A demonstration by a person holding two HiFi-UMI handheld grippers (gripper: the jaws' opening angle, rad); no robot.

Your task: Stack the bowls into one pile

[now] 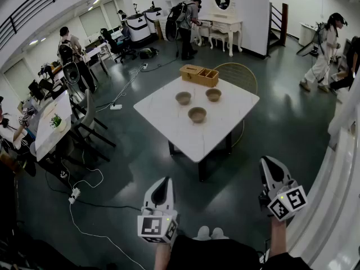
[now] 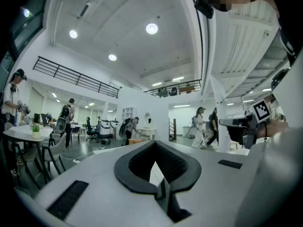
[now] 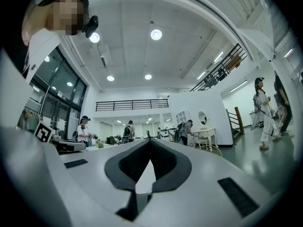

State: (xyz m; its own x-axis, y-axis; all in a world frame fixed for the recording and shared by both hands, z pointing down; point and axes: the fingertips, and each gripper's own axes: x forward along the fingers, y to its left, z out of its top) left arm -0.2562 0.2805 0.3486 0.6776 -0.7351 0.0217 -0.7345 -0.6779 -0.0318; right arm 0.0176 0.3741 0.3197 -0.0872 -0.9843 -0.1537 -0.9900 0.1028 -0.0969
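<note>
Fingers of left gripper (image 1: 165, 181) and right gripper (image 1: 266, 162) together; three empty bowls (image 1: 183, 98) (image 1: 213, 94) (image 1: 197, 115) apart.

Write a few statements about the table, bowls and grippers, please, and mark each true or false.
1. The near bowl, the left bowl and the right bowl sit apart on the white table. True.
2. A wooden box stands at the table's near edge. False: the wooden box stands at its far corner.
3. The right gripper holds a bowl. False: the right gripper is shut, empty, short of the table.
4. The left gripper is shut on nothing. True.
</note>
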